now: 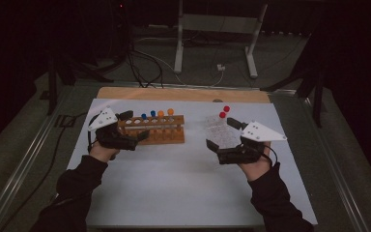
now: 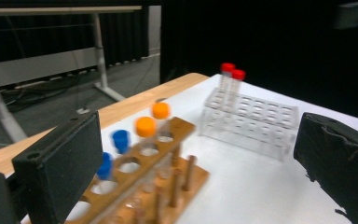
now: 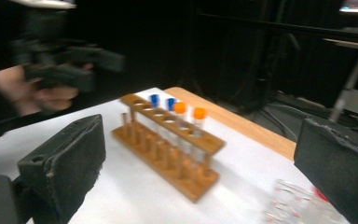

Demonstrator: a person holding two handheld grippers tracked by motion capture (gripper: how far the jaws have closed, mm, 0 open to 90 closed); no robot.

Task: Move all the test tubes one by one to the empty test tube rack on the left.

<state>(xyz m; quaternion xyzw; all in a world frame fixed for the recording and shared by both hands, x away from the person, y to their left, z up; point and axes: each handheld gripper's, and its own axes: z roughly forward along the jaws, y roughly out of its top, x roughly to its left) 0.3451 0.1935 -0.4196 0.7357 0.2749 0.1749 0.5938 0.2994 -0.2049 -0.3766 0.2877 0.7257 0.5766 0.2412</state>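
A wooden tube rack [image 1: 152, 129] stands left of centre on the white table and holds two blue-capped tubes [image 2: 114, 149] and two orange-capped tubes [image 2: 153, 119]. A clear plastic rack [image 1: 222, 133] at the right holds two red-capped tubes [image 1: 224, 112]. My left gripper [image 1: 134, 126] is open at the wooden rack's left end, with that rack [image 2: 144, 168] low between its jaws. My right gripper [image 1: 223, 134] is open over the clear rack's near side. In the right gripper view the clear rack [image 3: 298, 205] lies blurred at the bottom right, and the wooden rack [image 3: 168, 149] is ahead.
The white table top [image 1: 183, 183] has open room in front of both racks. A wooden strip [image 1: 183, 93] runs along its far edge. Behind it stand a desk frame's legs [image 1: 217, 43] and floor cables [image 1: 140, 63]. Metal rails border both sides.
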